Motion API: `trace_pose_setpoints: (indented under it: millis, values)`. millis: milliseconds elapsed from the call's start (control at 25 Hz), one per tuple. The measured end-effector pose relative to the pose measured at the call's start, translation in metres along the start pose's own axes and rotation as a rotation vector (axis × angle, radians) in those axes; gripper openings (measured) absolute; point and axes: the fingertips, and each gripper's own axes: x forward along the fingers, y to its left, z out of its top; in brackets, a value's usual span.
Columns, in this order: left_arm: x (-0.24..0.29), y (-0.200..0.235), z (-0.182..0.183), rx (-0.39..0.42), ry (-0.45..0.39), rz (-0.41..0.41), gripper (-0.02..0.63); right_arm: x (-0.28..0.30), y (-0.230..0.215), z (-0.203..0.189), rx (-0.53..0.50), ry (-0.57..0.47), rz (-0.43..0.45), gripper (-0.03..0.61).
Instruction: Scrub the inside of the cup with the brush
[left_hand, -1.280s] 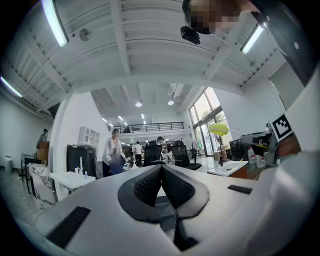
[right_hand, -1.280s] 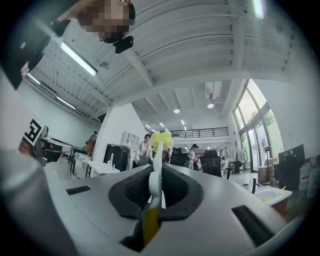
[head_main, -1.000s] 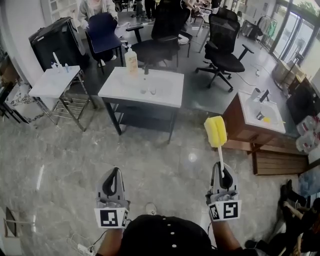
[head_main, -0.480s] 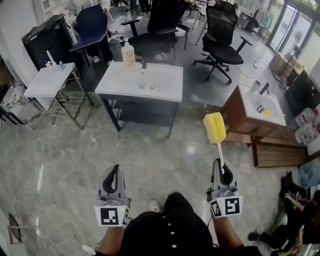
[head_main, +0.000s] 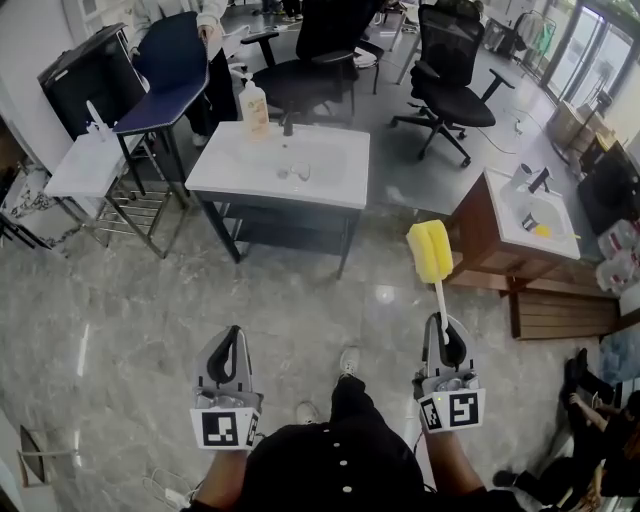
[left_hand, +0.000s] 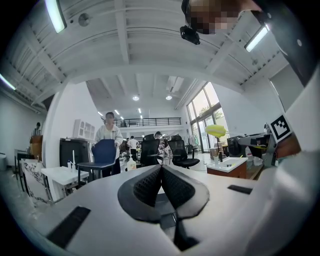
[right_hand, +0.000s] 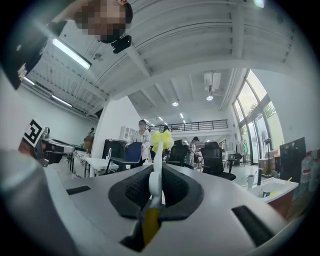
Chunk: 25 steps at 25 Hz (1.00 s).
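The left gripper (head_main: 233, 340) is hovering over the grey marble floor (head_main: 120, 300), its fingers pressing together on nothing. Ahead of it, a white washbasin surface (head_main: 225, 175) is standing on dark legs, carrying a pump bottle (head_main: 254, 103) at its back edge. To the right, the right gripper (head_main: 444, 335) is pinching the thin white stem of the brush (head_main: 431, 251) between its fingers, the stem running out ahead in line with the gripper. The handle's near end is showing yellow behind the fingers. The brush's head, a bright yellow sponge block with rounded corners, is sitting at the stem's far end, in the air above the floor and well apart from the washbasin. Further right, a wood-fronted basin cabinet (head_main: 478, 250) is standing.
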Motion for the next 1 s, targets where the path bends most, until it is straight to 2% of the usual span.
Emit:
trace_pose_setpoints:
  millis: [400,1000]
  values:
    - [0.099,-0.006,0.001,0.007,0.0,0.024,0.026,0.092,-0.044,-0.016,0.01,0.008,0.071,0.035]
    - [0.219,-0.01,0.007,0.026,0.039,0.135,0.026,0.22,-0.114,-0.031,0.019,-0.004,0.199,0.035]
